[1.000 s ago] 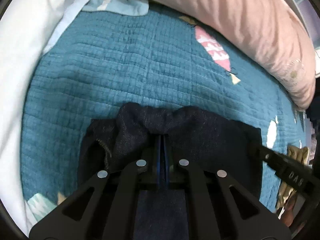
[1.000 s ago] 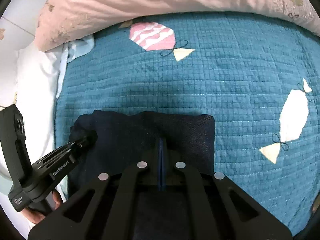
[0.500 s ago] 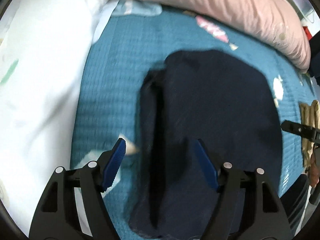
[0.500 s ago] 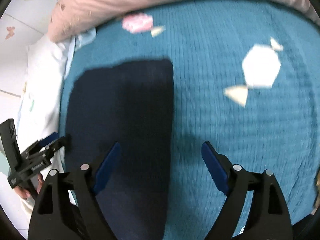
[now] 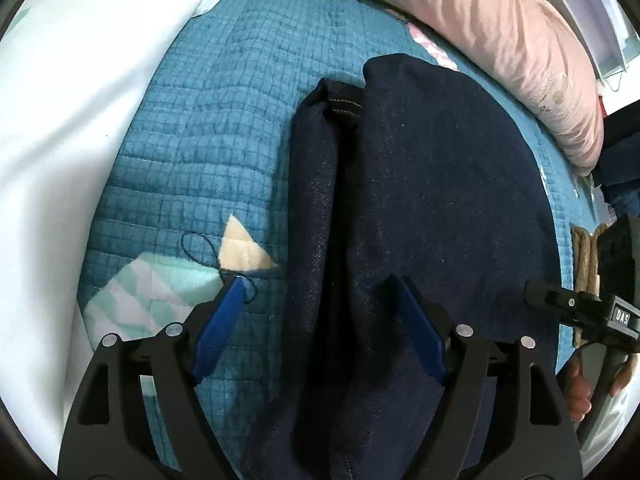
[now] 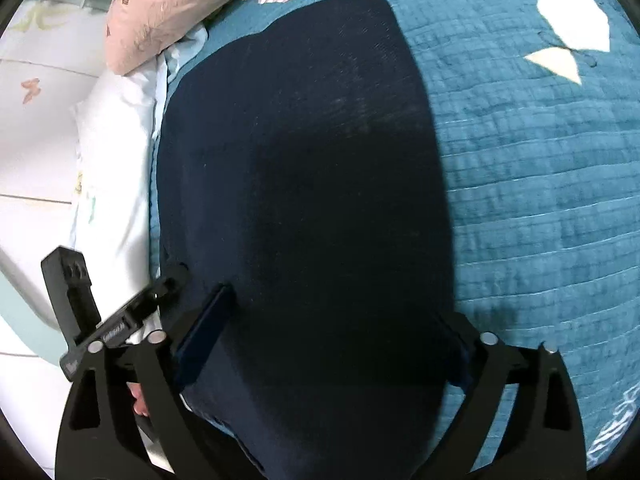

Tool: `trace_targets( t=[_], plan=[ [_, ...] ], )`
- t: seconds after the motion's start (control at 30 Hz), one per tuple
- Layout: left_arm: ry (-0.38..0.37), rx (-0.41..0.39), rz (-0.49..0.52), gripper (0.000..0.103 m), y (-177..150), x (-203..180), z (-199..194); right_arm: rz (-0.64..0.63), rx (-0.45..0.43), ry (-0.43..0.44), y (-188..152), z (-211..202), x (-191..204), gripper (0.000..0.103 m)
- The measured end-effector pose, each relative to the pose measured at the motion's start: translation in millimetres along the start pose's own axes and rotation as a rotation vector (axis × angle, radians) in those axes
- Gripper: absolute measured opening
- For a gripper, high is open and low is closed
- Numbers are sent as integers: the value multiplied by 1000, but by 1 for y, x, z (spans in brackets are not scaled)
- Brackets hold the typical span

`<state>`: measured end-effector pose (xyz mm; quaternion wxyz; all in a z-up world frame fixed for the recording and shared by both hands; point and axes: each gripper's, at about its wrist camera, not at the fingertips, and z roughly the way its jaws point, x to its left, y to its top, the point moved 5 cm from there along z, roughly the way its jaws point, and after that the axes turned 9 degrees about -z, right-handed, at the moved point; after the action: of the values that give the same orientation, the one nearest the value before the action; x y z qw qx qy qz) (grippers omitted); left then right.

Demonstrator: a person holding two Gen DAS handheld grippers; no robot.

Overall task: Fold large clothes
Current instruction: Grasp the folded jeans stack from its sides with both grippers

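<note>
1. The dark denim garment (image 5: 432, 184) lies folded on the teal quilt (image 5: 208, 128) of a bed, a long dark slab with rounded corners.
2. Along its left side in the left wrist view, a narrower layer sticks out from under the top layer, with tan stitching at its hem (image 5: 343, 105).
3. The left gripper (image 5: 320, 304) has just been opening its jaws; they stand apart over the garment's left edge, one blue pad (image 5: 219, 326) above the quilt, the other above the denim, and neither pad presses on cloth.
4. The right gripper (image 6: 336, 320) has also just been spreading its jaws; they straddle the garment's near end, released, gripping nothing.
5. Only the left wrist view shows the stitched hem, a rolled tan cloth (image 5: 585, 252) at the quilt's right edge, and a hand (image 5: 578, 390) on the right gripper's handle.
6. Only the right wrist view shows the garment's smooth top face (image 6: 304, 152) whole, and the left gripper from the side.
7. The quilt is stitched in small squares with candy-shaped patches (image 6: 572, 24); a wrinkled pink pillow (image 5: 496, 28) lies beyond, a white sheet (image 5: 60, 120) to the left.
</note>
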<state>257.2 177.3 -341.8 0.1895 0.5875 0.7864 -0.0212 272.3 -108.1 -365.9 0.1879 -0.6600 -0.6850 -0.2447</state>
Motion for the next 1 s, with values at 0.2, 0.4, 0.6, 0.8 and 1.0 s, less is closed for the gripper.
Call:
trace_targets(
  t=[0.2, 0.4, 0.6, 0.8, 1.0],
  plan=[
    [6, -16, 6, 79, -3, 1, -2, 1, -12, -55, -2, -3, 2, 65],
    [59, -26, 22, 79, -9, -7, -3, -9, -28, -125, -5, -10, 8, 56],
    [65, -9, 25, 79, -12, -13, -4, 31, 4, -50, -3, -9, -2, 54],
    [-100, 94, 3, 79, -19, -18, 5, 37, -4, -54, -3, -8, -3, 55],
    [-243, 164, -53, 49, -8, 9, 4, 42, 7, -51, -1, -7, -2, 56]
  ],
)
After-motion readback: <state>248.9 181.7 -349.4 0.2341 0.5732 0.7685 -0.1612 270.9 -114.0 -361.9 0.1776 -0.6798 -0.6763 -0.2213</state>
